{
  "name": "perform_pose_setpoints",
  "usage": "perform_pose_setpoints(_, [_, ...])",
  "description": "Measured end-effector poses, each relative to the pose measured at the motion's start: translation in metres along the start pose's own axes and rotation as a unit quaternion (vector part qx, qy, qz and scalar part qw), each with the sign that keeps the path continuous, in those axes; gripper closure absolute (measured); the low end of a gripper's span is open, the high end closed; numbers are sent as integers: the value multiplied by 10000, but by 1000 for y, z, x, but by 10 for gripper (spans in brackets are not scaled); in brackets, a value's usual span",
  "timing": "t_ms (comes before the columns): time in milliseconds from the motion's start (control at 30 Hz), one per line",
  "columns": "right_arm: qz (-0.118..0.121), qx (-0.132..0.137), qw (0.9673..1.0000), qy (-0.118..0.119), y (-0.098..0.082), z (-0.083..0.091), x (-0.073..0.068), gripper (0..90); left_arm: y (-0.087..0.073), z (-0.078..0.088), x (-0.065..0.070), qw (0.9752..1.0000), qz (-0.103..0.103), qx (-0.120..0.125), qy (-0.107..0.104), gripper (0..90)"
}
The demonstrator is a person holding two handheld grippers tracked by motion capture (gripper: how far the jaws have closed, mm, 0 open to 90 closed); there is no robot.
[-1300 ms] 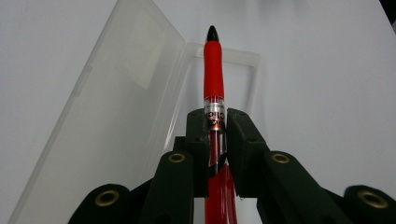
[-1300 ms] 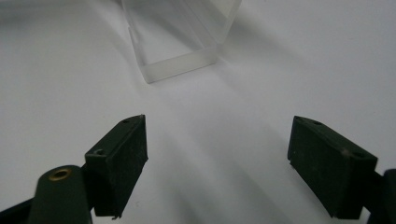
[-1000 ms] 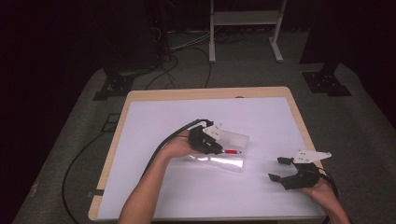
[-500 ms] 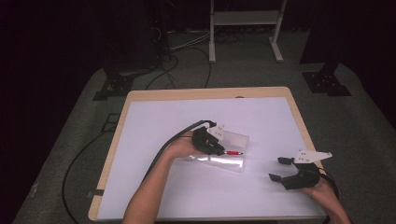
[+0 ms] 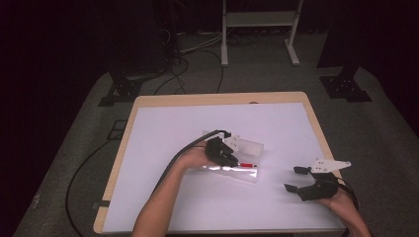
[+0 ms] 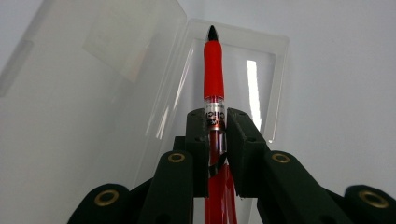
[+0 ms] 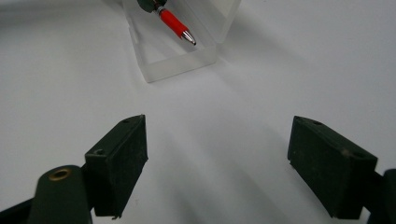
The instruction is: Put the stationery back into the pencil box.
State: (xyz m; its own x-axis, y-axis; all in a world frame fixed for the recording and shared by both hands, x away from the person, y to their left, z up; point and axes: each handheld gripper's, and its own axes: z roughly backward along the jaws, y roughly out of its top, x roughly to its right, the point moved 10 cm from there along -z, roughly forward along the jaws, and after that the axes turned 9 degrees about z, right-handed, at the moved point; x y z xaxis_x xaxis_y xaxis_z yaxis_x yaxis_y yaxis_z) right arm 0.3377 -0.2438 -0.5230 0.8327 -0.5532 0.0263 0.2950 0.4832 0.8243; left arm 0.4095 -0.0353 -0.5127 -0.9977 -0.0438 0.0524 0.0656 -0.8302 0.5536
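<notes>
A red pen (image 6: 214,74) with a dark tip is clamped between the jaws of my left gripper (image 6: 216,122), which is shut on its clear barrel. The pen (image 5: 246,165) hangs over the tray of an open clear plastic case (image 5: 236,173) at the table's middle; the case's lid (image 6: 93,93) stands raised to the left in the left gripper view. In the right gripper view the pen (image 7: 173,23) points its tip over the case's tray (image 7: 180,65). My right gripper (image 5: 297,178) rests near the table's front right, open, with nothing between its fingers (image 7: 122,158).
The table has a white top (image 5: 173,133) with a wooden rim. A black cable (image 5: 183,150) trails from the left gripper along the forearm. Beyond the table stand a metal frame (image 5: 257,29) and floor cables on grey carpet.
My left gripper has sunk a little with the pen, closer to the open case. The right gripper has stayed where it was.
</notes>
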Motion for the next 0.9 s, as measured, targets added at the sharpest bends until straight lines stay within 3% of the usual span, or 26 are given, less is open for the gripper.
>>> perform_pose_setpoints(900, [15, -4, 10000, 29, 0, -1, 0, 193, -10, -11, -4, 9997, 94, -219, -48, 790])
